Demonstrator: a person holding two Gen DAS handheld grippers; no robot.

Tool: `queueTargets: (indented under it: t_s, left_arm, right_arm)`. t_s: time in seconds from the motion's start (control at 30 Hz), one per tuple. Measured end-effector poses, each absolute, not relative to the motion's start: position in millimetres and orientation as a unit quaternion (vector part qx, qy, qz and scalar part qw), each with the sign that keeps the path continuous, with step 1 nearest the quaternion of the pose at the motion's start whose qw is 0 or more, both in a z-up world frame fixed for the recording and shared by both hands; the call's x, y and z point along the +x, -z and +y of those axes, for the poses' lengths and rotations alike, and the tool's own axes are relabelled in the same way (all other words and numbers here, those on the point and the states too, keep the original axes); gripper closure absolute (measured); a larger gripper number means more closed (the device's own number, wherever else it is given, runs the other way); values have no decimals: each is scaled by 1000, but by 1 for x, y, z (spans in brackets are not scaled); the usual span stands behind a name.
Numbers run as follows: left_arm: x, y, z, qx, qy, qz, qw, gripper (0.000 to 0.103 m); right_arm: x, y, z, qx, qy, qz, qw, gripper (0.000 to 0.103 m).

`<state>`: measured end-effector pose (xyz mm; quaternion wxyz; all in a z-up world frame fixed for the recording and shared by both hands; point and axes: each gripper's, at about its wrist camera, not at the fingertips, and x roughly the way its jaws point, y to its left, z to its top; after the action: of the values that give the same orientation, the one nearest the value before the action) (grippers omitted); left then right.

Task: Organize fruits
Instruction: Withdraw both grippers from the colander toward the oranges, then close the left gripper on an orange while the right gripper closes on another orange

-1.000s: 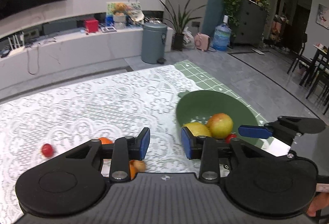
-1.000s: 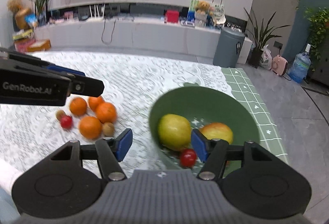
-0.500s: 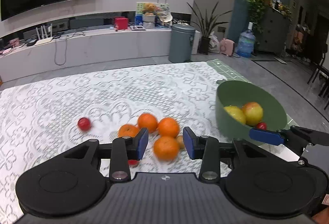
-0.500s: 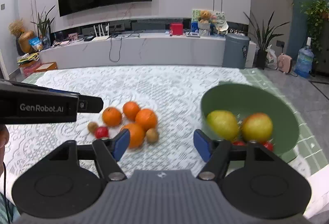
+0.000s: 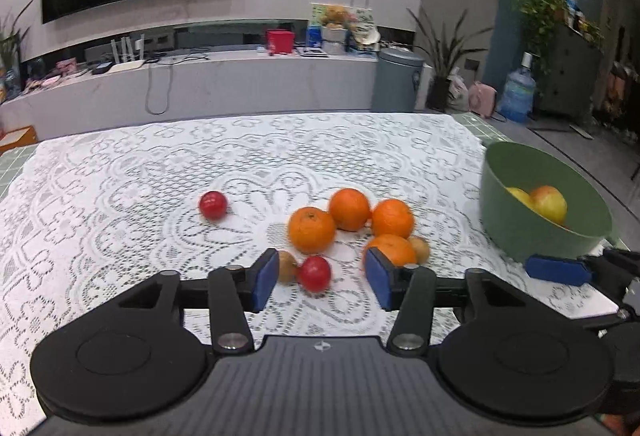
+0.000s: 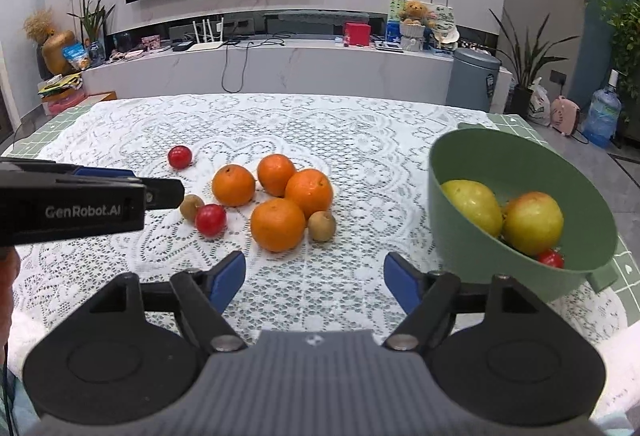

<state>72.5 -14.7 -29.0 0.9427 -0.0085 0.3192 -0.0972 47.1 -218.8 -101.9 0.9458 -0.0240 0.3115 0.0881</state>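
Note:
Several oranges [image 6: 277, 224] [image 5: 311, 229] lie clustered mid-table with two brown kiwis [image 6: 321, 225] [image 5: 286, 266] and two red tomatoes [image 6: 211, 219] [image 5: 213, 204]. A green bowl [image 6: 472, 248] [image 5: 516, 232] at the right holds a yellow-green fruit [image 6: 474, 206], an apple [image 6: 533, 222] and a small red tomato [image 6: 551, 259]. My left gripper [image 5: 322, 278] is open and empty, just before a near tomato [image 5: 315, 273]. My right gripper [image 6: 315, 280] is open and empty, short of the fruit pile.
A white lace cloth [image 6: 360, 140] covers the table over a green checked mat [image 6: 516, 120]. The left gripper's body [image 6: 72, 202] crosses the left of the right wrist view. A TV bench, grey bin [image 6: 472, 80] and plants stand behind the table.
Both grippers swung left, away from the bowl, and now face the fruit pile. Both stay open and empty.

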Motion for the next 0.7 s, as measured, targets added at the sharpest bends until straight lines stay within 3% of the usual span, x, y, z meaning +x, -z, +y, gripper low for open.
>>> queueTargets:
  t_s: [0.27,0.6,0.7]
  left_arm:
    - [87,36,8,-32,104,334,936,25]
    - [107,41,19,-69,149,360,918,26]
    - [113,44,16,-64,149,365,917,26]
  right_arm:
    - [64,104,-209,-41,-107,302,947,24]
    - [97,108,-203,-53,-109,311,943,25]
    - [102,111,-198,-63,-115,312,941,31]
